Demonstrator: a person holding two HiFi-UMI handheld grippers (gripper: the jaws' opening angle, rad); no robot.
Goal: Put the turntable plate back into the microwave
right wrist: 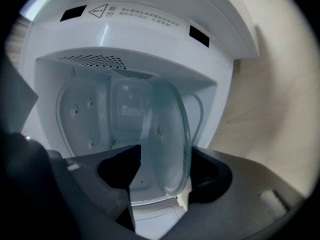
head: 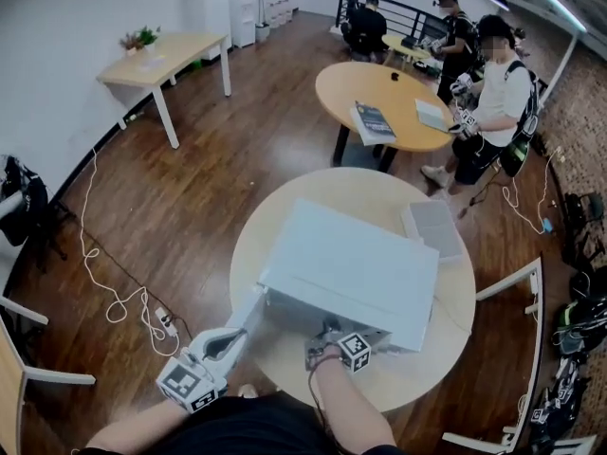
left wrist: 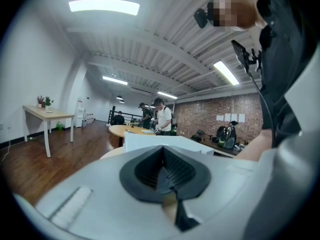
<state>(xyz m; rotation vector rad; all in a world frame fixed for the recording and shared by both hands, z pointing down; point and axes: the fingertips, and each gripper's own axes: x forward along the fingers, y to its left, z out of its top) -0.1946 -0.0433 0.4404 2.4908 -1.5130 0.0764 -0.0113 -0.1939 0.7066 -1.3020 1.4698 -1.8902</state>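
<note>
The white microwave point(head: 351, 268) stands on a round wooden table point(head: 285, 207) with its door point(head: 248, 316) swung open to the left. My right gripper point(head: 332, 339) is at the oven's front opening. In the right gripper view the clear glass turntable plate point(right wrist: 160, 139) stands tilted on edge between the jaws of the right gripper point(right wrist: 160, 184), which is shut on it, just before the white cavity point(right wrist: 85, 114). My left gripper point(head: 228, 341) hangs beside the open door; in its own view the left gripper point(left wrist: 167, 181) has its jaws together with nothing in them, level with the microwave point(left wrist: 155, 140).
A grey flat pad point(head: 433, 227) lies on the table behind the microwave. A white chair point(head: 531, 292) stands to the right. Farther back are another round table point(head: 379, 102) and people point(head: 488, 102). A cable point(head: 114, 292) trails over the wooden floor at left.
</note>
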